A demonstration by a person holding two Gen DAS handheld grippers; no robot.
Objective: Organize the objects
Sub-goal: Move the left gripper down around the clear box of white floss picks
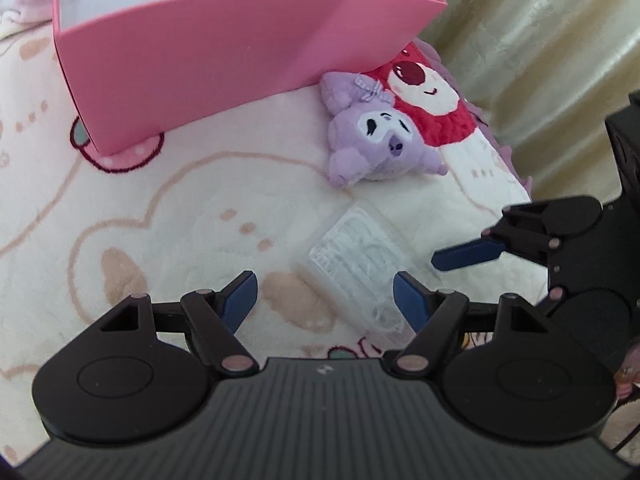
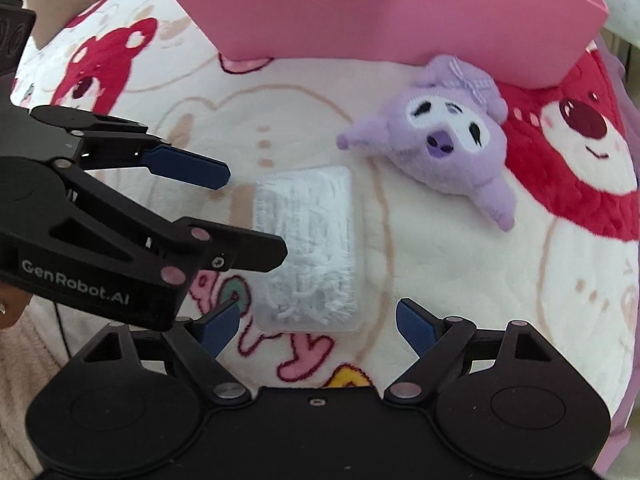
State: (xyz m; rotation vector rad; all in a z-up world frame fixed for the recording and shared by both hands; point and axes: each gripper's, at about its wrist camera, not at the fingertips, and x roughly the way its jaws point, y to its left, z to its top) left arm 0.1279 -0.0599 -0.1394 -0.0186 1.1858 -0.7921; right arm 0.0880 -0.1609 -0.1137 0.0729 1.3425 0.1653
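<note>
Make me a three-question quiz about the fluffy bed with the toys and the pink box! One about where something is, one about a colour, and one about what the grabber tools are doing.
1. Where does the clear flat plastic case lie?
A. inside the pink cardboard box
B. on the cream bear-print fleece blanket, near both tools
C. on top of the soft toy

2. What colour is the small plush toy with a bow?
A. purple
B. green
C. orange

3. How do the left tool and the right tool stand?
A. both closed on the case
B. left holds the plush
C. both open, holding nothing

Answers: 1 B, the case rests on the blanket in front of the box. 2 A, its fur is lilac with a white face. 3 C, the blue pads stand apart with nothing pinched between them.
</note>
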